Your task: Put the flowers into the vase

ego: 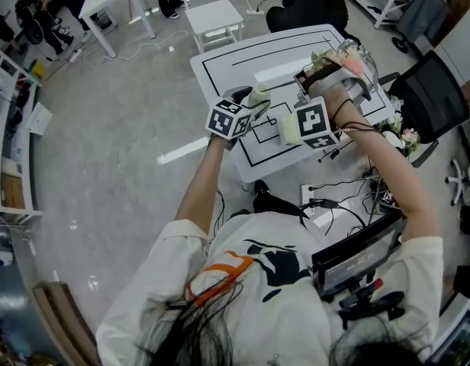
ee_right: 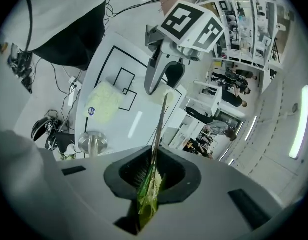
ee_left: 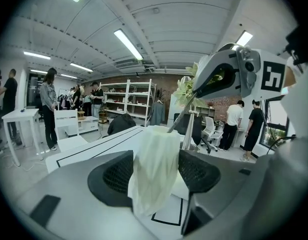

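White bench (ego: pixel 220 59) with black lines lies under your hands. Your left tool (ee_left: pixel 156 171) stands wide, clamped on the pale vase (ee_left: pixel 154 154); your right tool (ee_right: pixel 153 176), almost closed, holds the flower (ee_right: pixel 149 196), whose stem tip meets the vase's mouth.

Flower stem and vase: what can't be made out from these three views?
- Stem tip: in the left gripper view, the vase rim hides whether it is inside.
- Blossom: in the right gripper view it is hidden behind the right gripper. In the head view it is small and blurred.
- Vase body: in the head view it is mostly hidden behind the left gripper.
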